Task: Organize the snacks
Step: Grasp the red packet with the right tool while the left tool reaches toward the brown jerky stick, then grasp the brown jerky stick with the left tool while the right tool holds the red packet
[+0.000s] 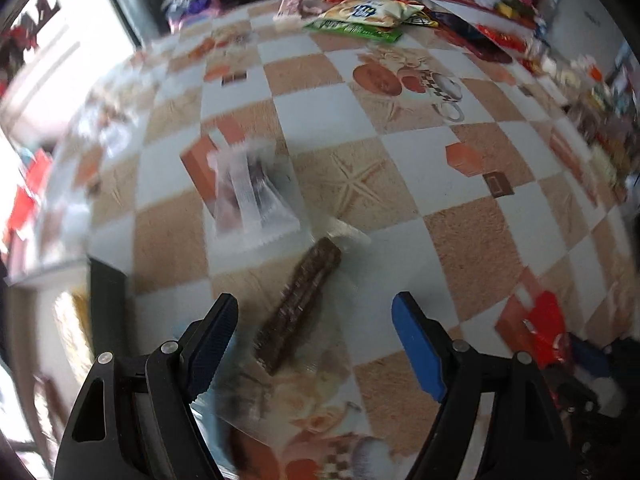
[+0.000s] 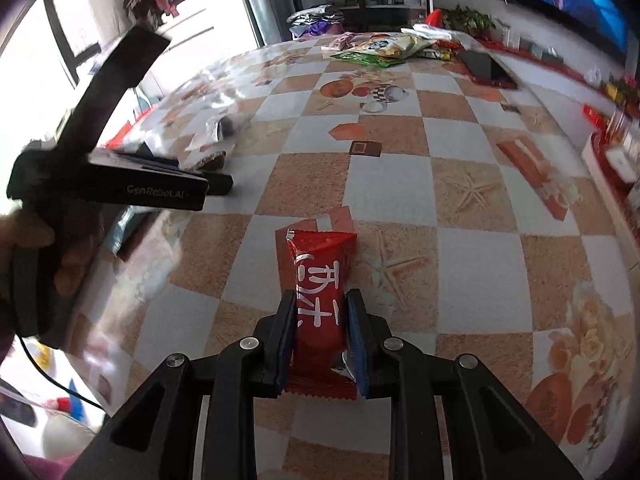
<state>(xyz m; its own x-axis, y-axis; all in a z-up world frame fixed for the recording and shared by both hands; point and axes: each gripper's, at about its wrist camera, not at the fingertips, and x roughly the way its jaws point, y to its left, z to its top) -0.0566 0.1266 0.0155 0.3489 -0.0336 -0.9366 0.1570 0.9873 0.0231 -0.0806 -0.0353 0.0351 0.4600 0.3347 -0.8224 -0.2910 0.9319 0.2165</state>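
Note:
My left gripper (image 1: pixel 314 316) is open above the table, its jaws wide on either side of a brown snack bar in a clear wrapper (image 1: pixel 300 308). A second clear-wrapped snack (image 1: pixel 254 190) lies just beyond it. My right gripper (image 2: pixel 322 308) is shut on a red snack packet with white characters (image 2: pixel 320 280), held just above the tablecloth. The left gripper (image 2: pixel 192 184) shows at the left of the right wrist view, over the brown bar (image 2: pixel 210 160). The red packet (image 1: pixel 540 328) shows blurred at the right of the left wrist view.
The table has a checked cloth (image 2: pixel 460 140) with starfish and food prints. A pile of snack bags (image 2: pixel 380 50) lies at the far end, also in the left wrist view (image 1: pixel 368 14). A dark flat object (image 2: pixel 486 68) lies near it. Cluttered shelves (image 2: pixel 612 136) run along the right.

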